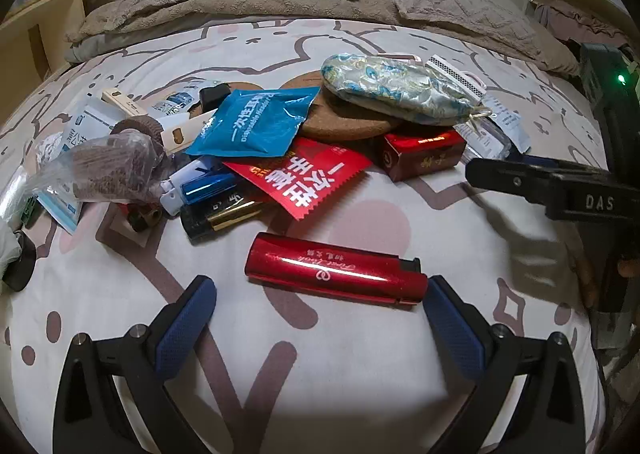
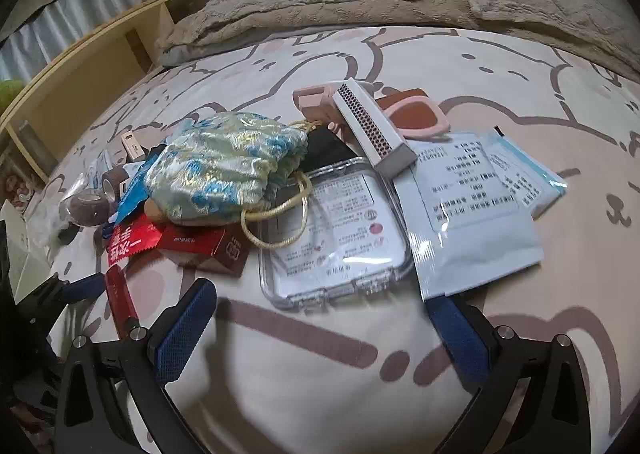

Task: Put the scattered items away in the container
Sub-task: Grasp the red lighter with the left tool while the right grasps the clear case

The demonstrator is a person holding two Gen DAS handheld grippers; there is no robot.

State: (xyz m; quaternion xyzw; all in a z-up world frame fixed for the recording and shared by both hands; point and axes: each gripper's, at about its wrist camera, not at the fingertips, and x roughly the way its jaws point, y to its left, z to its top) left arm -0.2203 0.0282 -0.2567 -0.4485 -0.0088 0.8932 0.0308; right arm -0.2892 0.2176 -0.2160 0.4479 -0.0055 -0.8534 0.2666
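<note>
One red lighter [image 1: 336, 268] lies between the spread left gripper [image 1: 320, 306]; right gripper [image 2: 320, 308] spread too (one clear case [image 2: 334, 230] ahead).

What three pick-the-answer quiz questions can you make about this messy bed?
1. Where does the long red metallic lighter lie?
A. between the left tongs' fingers
B. under the pillow
C. inside the pouch

2. What colour are the finger pads?
A. yellow
B. blue
C. white

3. How is the clear plastic hinged case?
A. open
B. upright
C. closed, lying flat

Answers: 1 A, it sits on the sheet between them, untouched; 2 B, blue textured pads; 3 C, lid down with the latches facing the camera.
</note>
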